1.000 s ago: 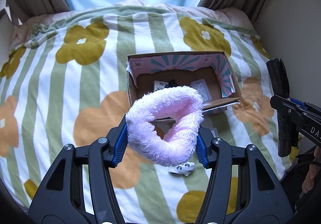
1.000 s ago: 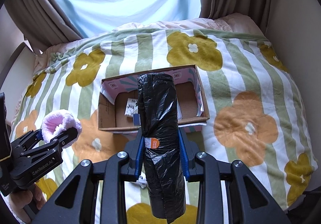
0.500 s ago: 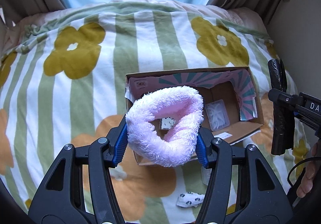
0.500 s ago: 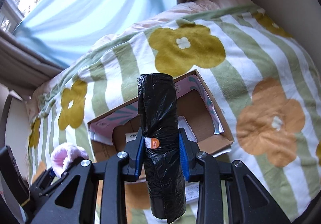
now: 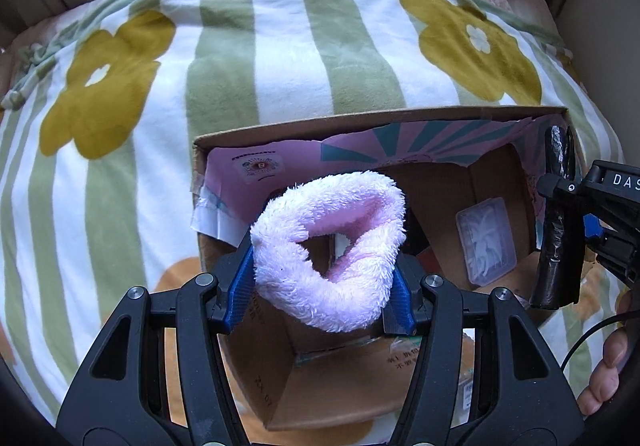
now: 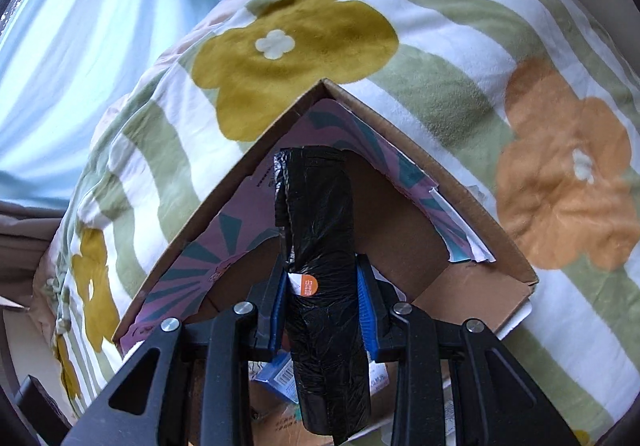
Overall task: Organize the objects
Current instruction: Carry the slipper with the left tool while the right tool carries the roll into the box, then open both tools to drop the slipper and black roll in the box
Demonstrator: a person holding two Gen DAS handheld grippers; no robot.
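Box [image 5: 360,126] nearer; scrunchie [image 5: 328,246] between left tool [image 5: 320,286] pads.

The left gripper [image 5: 324,278] was a black plastic frame with cut-out arms, silver screw heads at its pivots and ribbed blue pads [image 5: 240,290] lining its fingers. The right gripper [image 6: 322,310] had the same build. Seen from the left wrist, its side bore white letters "DAS" and a thin black cable [image 5: 588,338] beside a bare hand [image 5: 608,378].

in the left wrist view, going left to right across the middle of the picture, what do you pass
flowered blanket → left wall of the cardboard box → pink fluffy ring held in the left gripper → clear plastic case → black bag roll held in the right gripper
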